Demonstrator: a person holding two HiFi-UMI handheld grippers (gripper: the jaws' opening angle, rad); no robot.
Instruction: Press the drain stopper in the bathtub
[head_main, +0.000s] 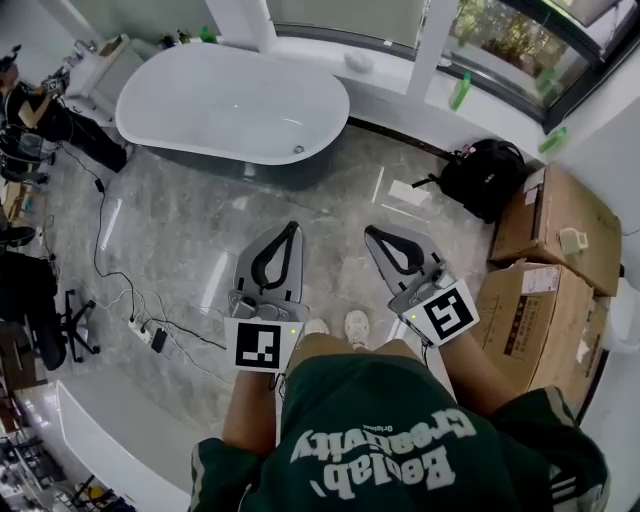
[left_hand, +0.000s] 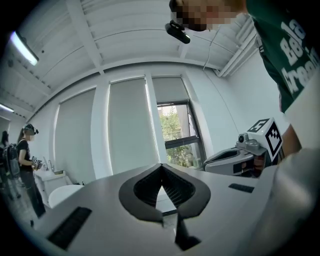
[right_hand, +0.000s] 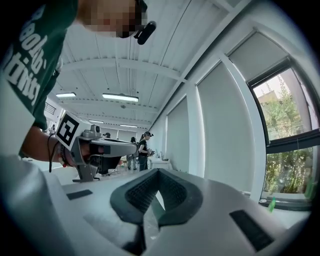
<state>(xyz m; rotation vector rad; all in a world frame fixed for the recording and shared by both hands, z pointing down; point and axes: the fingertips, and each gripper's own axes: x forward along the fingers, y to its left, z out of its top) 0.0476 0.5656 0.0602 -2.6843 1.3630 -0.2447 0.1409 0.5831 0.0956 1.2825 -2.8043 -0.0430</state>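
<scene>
The white oval bathtub stands across the floor ahead of me, and a small round metal drain stopper shows inside its near right end. My left gripper and my right gripper are held level side by side over the marble floor, well short of the tub. Both are shut with their tips touching and nothing between them. The left gripper view has its shut gripper aimed at the window wall, with the tub's rim low at the left. The right gripper is likewise shut and empty.
A black backpack and cardboard boxes lie on the right. Cables and a power strip trail over the floor on the left. A person stands beyond the tub by a white cabinet. Green bottles sit on the window ledge.
</scene>
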